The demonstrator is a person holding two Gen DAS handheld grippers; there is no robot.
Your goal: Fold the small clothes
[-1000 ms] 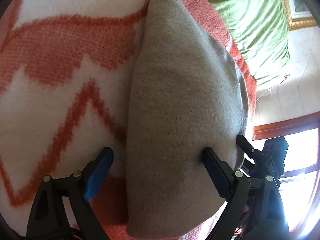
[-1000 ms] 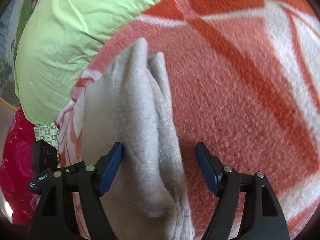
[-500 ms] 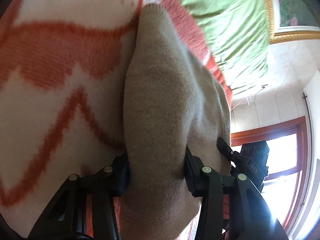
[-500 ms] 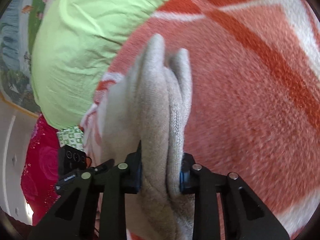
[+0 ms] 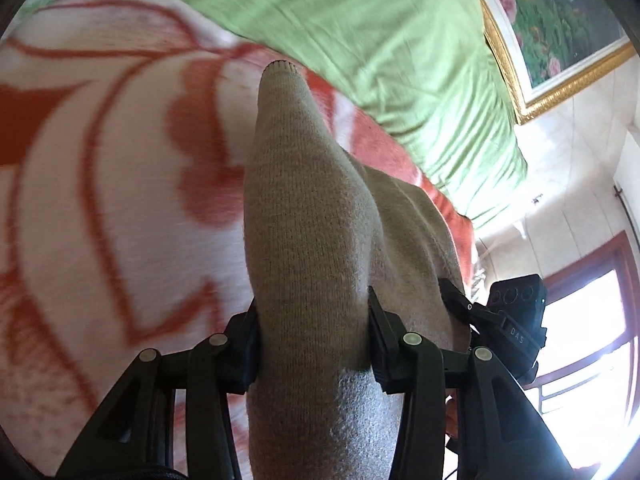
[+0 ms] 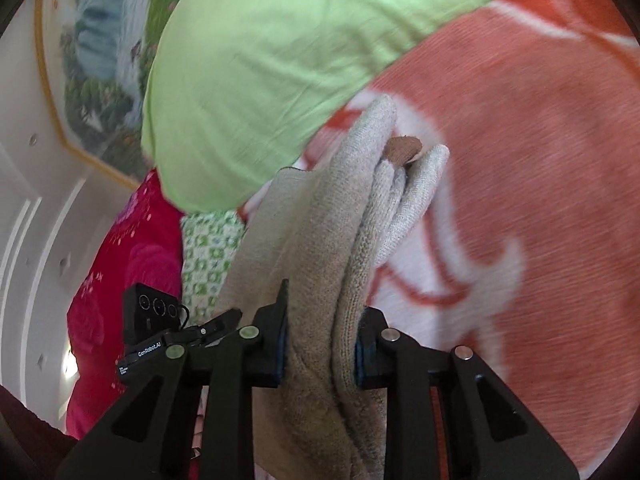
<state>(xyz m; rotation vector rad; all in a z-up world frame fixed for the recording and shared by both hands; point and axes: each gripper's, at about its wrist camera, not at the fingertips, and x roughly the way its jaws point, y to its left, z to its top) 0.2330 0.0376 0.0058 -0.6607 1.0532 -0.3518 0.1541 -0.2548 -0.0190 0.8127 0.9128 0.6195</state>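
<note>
left gripper (image 5: 312, 344) clamped on beige knit garment (image 5: 304, 216), long axis pointing away

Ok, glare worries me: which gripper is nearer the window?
Right. In the left wrist view, the right gripper sits between the left gripper and the window. Both are shut on the beige knit.

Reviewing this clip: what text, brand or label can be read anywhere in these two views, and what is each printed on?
"DAS" - on the black sensor module of the other tool, left wrist view.
"GenRobot.AI" - on the black mount arm under the sensor module, right wrist view.
Small white print just below it - too small to read.
Knit garment: no readable label.
</note>
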